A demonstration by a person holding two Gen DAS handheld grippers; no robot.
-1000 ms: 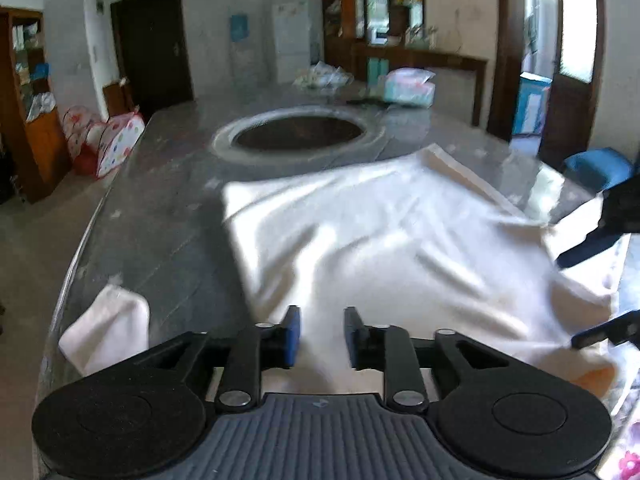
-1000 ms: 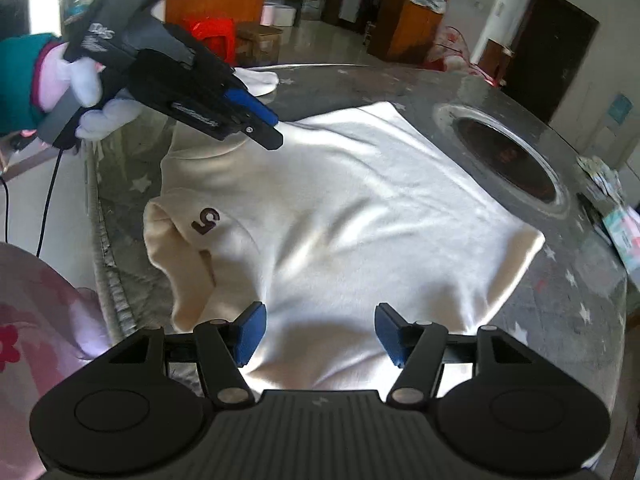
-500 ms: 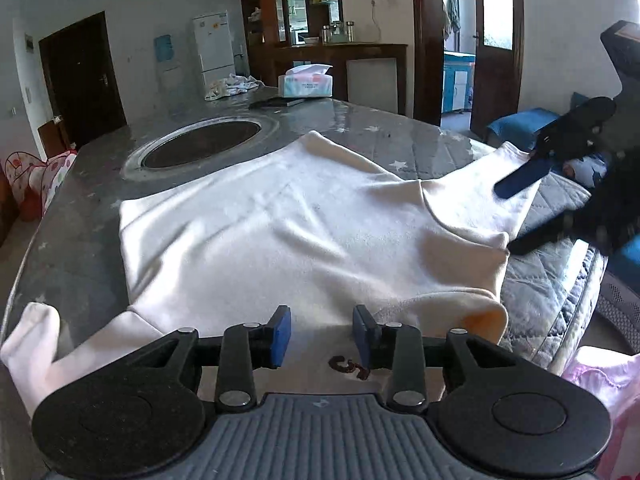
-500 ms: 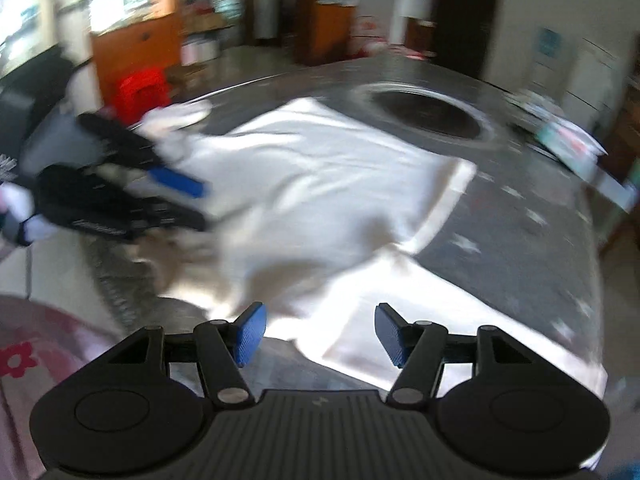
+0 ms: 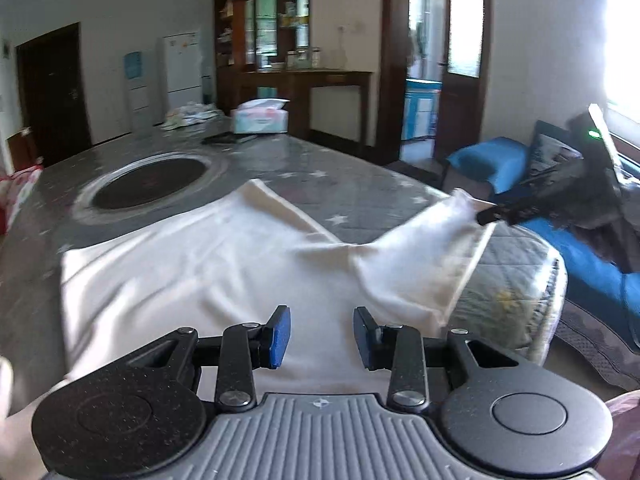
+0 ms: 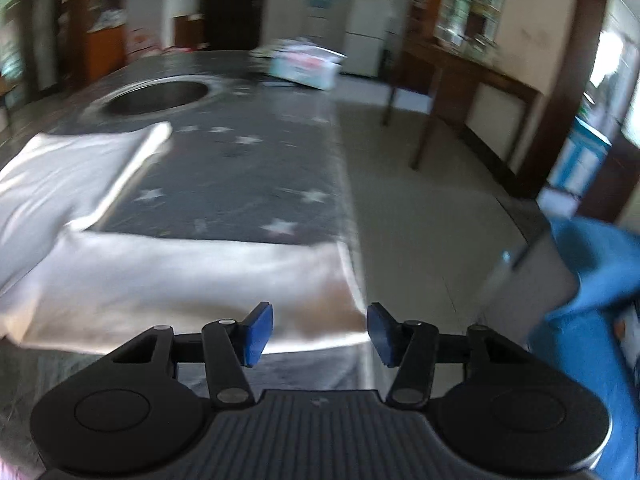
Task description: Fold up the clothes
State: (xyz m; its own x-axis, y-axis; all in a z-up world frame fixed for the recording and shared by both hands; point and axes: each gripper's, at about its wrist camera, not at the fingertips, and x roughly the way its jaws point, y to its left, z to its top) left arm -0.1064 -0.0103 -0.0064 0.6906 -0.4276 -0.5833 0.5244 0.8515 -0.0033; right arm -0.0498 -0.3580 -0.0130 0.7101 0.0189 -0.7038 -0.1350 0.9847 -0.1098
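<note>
1. Worktop: grey, star-patterned.
2. Cream garment: spread flat on the worktop, one sleeve reaching the edge.
3. Right gripper: fingers half apart, just been closing, nothing between.
4. Left gripper: fingers slightly parted, empty, above the garment.

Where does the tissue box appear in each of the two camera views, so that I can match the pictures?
Left wrist view: the tissue box stands upper centre, on the far part of the grey star-patterned table, right of and beyond the round dark recess.
Right wrist view: it is near the top centre, blurred, again right of and beyond the recess.
Shared landmark: the round recess in the tabletop.
</note>
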